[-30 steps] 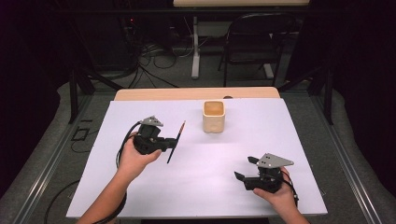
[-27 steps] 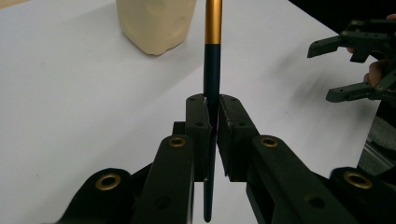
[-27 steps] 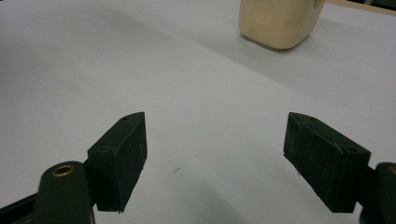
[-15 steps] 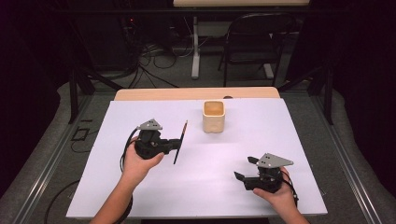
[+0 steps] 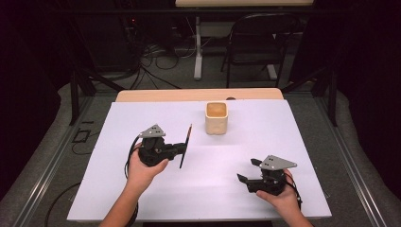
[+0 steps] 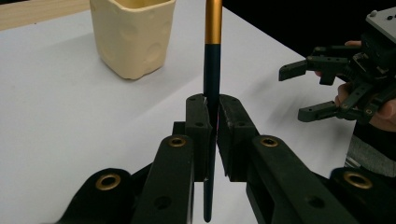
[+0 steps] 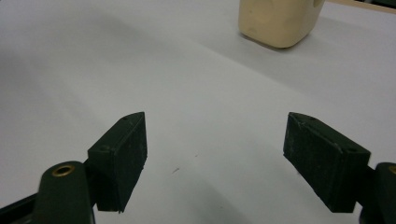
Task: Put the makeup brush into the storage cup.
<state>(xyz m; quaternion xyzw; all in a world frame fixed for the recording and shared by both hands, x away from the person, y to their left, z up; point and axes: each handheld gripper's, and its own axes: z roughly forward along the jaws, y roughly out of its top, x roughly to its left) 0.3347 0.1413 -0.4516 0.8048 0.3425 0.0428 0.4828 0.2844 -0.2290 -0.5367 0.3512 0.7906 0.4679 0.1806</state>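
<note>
White covering spreads over the table [image 5: 302, 142], which stands in a dark room with a folding chair [image 5: 257, 42] and loose cables on the floor behind it. Over the table's left half, the left gripper [image 5: 182, 149] has its jaws clamped tight on a dark pencil [image 6: 211, 79] with a gold band near its upper end; the pencil stands nearly upright, crosswise to the jaws, with a cream cup [image 5: 216, 118] near it toward the far edge. Near the front right corner, the right gripper [image 5: 247, 171] rests low in its hand, well apart from cup and pencil, its jaws spread wide over bare table with nothing between them.
</note>
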